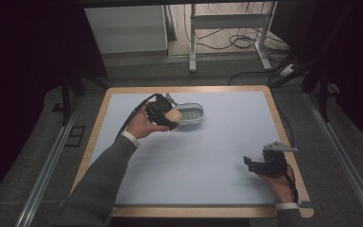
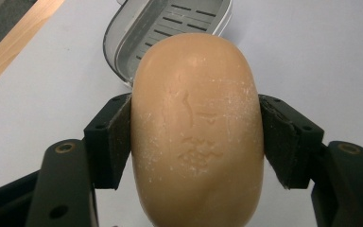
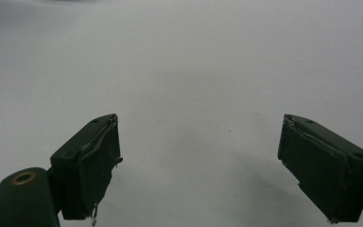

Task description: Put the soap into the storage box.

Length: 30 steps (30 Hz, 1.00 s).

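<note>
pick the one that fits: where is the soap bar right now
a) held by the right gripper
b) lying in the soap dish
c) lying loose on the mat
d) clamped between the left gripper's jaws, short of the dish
d: in the left gripper view the soap bar sits pinched between both pads of the left gripper, with the open soap dish ahead of it; the right gripper is open and holds nothing.

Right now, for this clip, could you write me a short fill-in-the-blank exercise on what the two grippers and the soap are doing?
1. The left gripper is shut on a tan oval bar of ____.
2. The bar is held just short of an open white ____ with a slotted floor.
3. The right gripper has its jaws ____ and holds nothing.
4. Both work over a pale blue mat on a wooden-edged ____.

Missing words: soap; soap dish; open; table
</note>
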Available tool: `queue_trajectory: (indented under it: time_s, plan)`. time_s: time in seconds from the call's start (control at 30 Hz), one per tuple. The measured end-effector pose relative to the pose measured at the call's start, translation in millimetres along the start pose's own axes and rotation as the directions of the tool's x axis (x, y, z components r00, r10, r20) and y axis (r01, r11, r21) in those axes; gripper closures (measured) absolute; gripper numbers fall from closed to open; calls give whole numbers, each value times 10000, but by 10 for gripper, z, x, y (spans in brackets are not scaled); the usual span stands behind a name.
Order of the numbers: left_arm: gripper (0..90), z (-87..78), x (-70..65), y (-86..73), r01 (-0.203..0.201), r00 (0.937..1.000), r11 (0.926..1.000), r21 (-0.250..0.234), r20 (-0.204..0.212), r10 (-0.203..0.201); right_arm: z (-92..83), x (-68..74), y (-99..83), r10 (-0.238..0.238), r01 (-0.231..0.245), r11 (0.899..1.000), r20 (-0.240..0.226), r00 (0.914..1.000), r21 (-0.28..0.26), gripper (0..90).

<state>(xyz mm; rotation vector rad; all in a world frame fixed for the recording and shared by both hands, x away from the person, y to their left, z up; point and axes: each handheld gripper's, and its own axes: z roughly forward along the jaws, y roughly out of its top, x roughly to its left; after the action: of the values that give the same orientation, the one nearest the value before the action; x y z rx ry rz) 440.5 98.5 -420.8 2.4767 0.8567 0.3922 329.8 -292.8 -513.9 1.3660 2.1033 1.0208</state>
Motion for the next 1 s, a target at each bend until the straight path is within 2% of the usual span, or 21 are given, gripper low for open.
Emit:
queue_trajectory:
  time_s: [1.0]
  plan:
    - [326, 142, 77, 225, -391, 9992, 9990, 198, -37, 392, 22, -18, -18, 30, -31, 10000, 57, 10000, 90, 134]
